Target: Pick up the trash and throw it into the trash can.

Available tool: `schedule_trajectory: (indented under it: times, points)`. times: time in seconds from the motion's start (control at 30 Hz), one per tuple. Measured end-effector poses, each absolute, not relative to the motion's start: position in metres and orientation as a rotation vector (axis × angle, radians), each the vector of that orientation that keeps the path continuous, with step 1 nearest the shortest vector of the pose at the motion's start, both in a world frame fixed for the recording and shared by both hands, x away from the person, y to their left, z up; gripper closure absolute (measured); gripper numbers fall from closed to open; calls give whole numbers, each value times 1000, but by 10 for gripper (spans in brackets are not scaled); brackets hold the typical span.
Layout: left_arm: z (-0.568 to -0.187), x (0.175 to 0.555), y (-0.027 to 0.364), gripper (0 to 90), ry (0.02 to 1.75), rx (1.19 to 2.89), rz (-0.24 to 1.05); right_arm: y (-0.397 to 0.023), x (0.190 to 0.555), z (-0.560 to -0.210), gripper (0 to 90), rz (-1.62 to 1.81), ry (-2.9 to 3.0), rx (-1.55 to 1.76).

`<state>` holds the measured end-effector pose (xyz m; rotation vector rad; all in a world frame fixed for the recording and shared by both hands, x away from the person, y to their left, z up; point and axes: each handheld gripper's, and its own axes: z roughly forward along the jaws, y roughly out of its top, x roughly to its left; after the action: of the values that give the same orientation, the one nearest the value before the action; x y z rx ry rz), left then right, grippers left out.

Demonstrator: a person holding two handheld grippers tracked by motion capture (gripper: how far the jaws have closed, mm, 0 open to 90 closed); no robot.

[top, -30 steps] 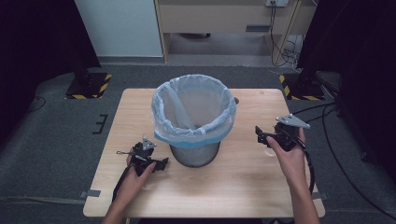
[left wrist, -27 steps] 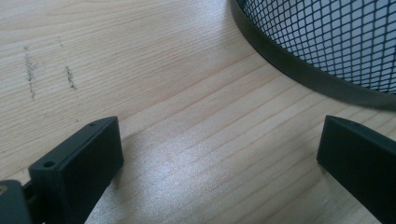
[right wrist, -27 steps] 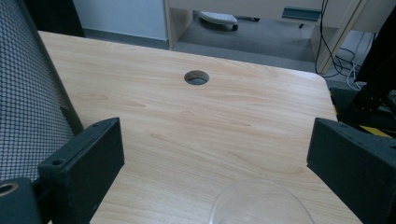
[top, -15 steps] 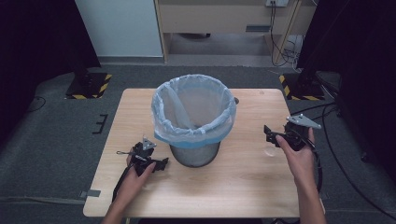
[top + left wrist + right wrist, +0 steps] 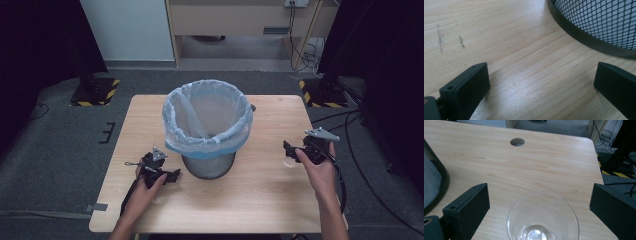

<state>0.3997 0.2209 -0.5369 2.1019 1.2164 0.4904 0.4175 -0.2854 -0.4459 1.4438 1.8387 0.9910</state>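
Observation:
A black mesh bin with a pale blue liner stands mid-table. A clear plastic cup stands mouth up on the wood, to the right of the bin. My right gripper is open, with its jaws wide on either side of the cup and apart from it. In the high view the right gripper is at the table's right side with the cup at its tips. My left gripper rests low by the bin's left base. It is open and empty, and the mesh wall is just ahead.
The wooden table has a round cable hole behind the bin. Its right edge is close to my right gripper. Black stands with striped bases and cables are on the floor around.
My right gripper has shifted a little to the right, away from the bin. The left gripper and the bin have not moved.

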Motion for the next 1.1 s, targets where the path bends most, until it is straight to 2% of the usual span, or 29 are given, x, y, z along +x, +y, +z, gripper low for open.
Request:
schedule_trajectory:
  times: [0.63,0.73,0.77,0.8,1.1]
  points:
    - [-537,400,221,0,1216,2102,490,-294,422,-484,52,900,1934,1482]
    - [-537,400,221,0,1216,2102,491,-297,422,-487,119,900,1952,1484]
    - [-537,400,221,0,1217,2102,491,-298,422,-487,232,902,1964,1483]
    - [-537,400,221,0,1217,2102,491,-299,422,-487,255,909,1971,1470]
    - [-537,400,221,0,1216,2102,491,-300,420,-480,297,956,1942,1419]
